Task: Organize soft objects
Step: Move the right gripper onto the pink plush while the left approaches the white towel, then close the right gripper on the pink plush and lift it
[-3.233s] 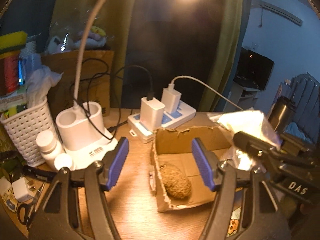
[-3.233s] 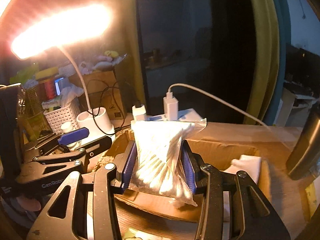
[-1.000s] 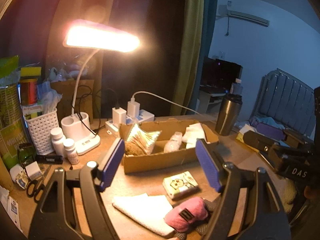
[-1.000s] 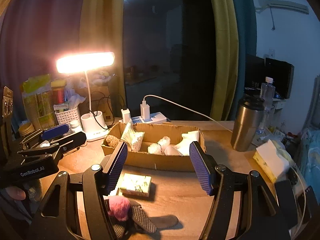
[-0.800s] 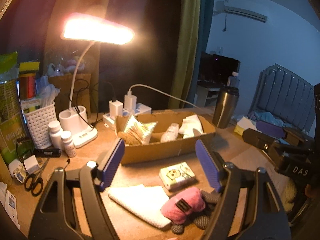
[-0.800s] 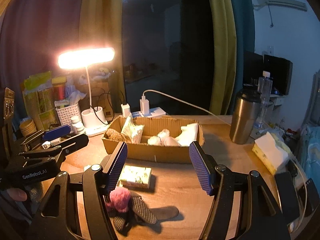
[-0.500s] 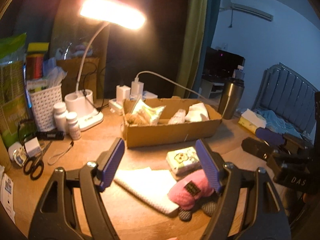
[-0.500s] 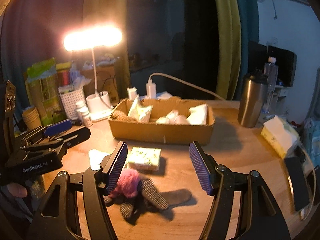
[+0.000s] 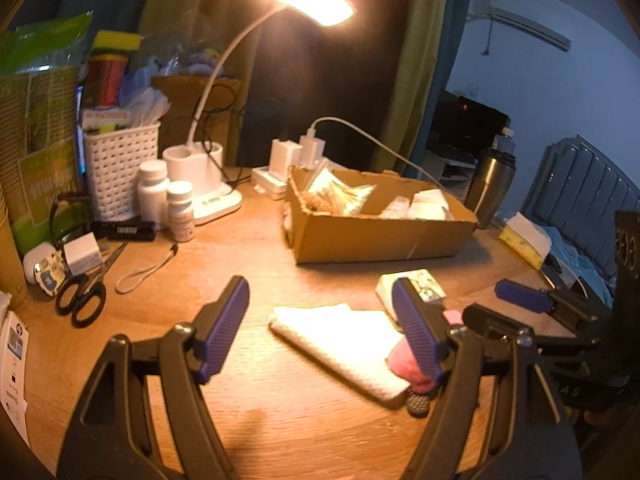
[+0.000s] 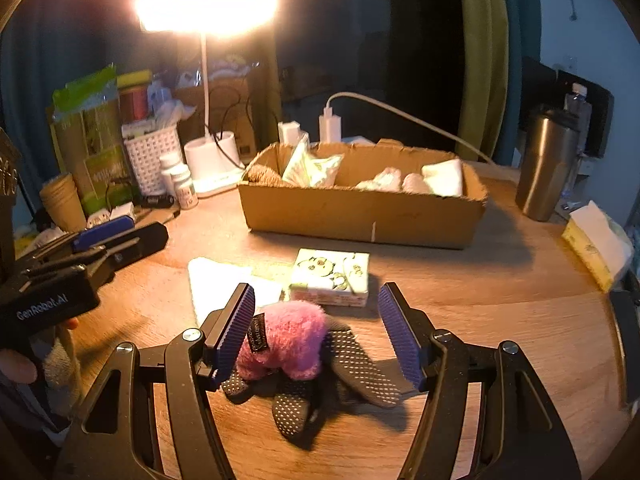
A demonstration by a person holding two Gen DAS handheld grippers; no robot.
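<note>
We see bare wood on the table [image 10: 500, 292] between the cardboard box [image 10: 360, 216] and the near edge, toward the right. The tissue pack [image 10: 330, 276], white cloth [image 9: 344, 336] and pink plush toy [image 10: 288, 340] crowd the near middle. Bottles [image 9: 164, 196], scissors [image 9: 82, 296] and the lamp base [image 9: 200, 180] block the left edge.

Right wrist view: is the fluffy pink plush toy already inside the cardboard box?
No, the fluffy pink plush toy lies on the wooden table, in front of the cardboard box.
</note>
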